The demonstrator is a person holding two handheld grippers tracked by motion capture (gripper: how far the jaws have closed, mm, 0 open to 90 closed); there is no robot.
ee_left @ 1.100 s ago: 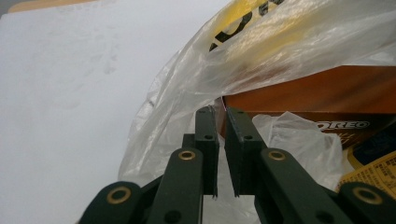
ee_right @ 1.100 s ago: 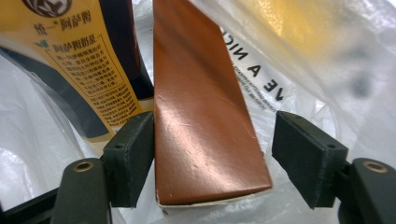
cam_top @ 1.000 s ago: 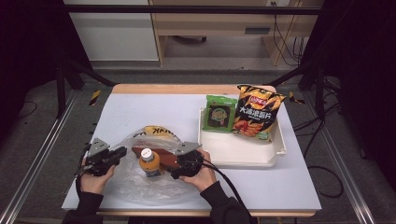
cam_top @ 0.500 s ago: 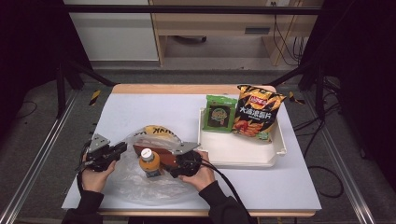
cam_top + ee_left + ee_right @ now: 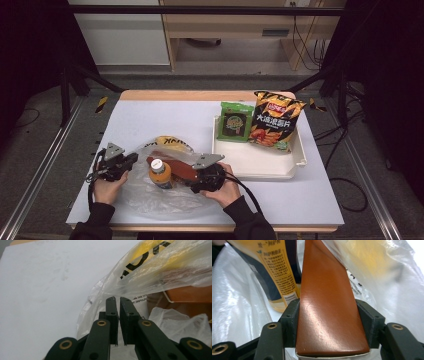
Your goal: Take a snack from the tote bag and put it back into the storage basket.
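Bagging step — right gripper [image 5: 329, 322] clamps the brown box [image 5: 327, 312] at six o'clock on the table; left gripper [image 5: 117, 315] pinches the plastic bag [image 5: 140, 282] — keep its mouth wide.

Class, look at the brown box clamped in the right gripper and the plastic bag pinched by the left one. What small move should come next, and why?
Probably slide the brown box deeper into the plastic bag. The right gripper is shut on the box's near end, and the box already points into the bag beside the orange bottle. The left gripper is shut on the bag's edge, holding the mouth up.
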